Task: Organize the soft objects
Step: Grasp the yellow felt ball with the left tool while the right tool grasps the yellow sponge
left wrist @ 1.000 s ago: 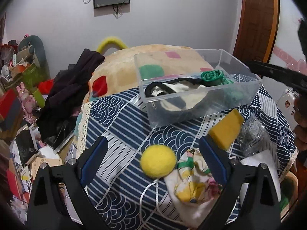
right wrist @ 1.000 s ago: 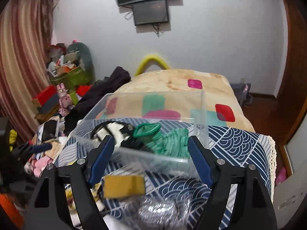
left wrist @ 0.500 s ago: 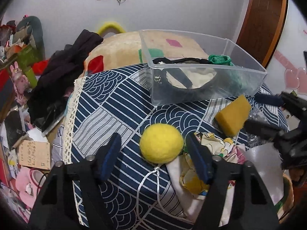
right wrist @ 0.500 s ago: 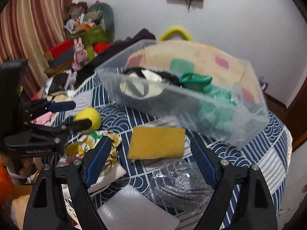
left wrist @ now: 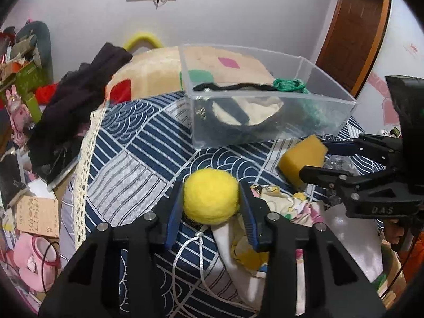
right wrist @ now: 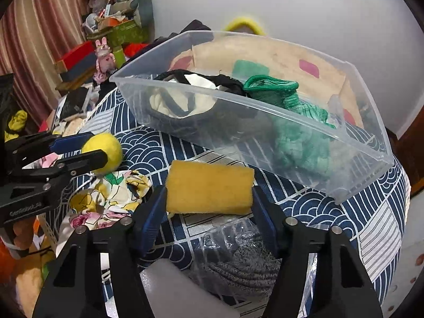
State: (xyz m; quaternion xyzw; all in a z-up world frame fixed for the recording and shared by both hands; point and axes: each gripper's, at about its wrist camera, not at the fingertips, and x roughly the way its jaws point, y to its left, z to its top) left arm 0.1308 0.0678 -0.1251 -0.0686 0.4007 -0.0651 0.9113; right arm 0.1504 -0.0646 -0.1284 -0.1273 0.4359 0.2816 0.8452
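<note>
My left gripper (left wrist: pixel 211 198) is shut on a yellow felt ball (left wrist: pixel 211 196) that rests on the blue patterned cloth (left wrist: pixel 132 164); the ball also shows in the right wrist view (right wrist: pixel 106 148). My right gripper (right wrist: pixel 209 196) is shut on a yellow sponge (right wrist: pixel 209 186), also seen in the left wrist view (left wrist: pixel 302 156). Behind both stands a clear plastic bin (left wrist: pixel 312 111) holding a cream and black bag (right wrist: pixel 180 100) and a green knit piece (right wrist: pixel 288 106).
A floral cloth pouch (right wrist: pixel 111 198) with a white cord (left wrist: pixel 190 249) lies between the grippers. A bagged grey knit item (right wrist: pixel 238 262) and a white foam sheet (right wrist: pixel 175 288) lie near the right gripper. Dark clothes (left wrist: pixel 76 98) and clutter lie left of the table.
Both grippers moved forward and down. The left closed around the yellow ball and the right closed around the yellow sponge.
</note>
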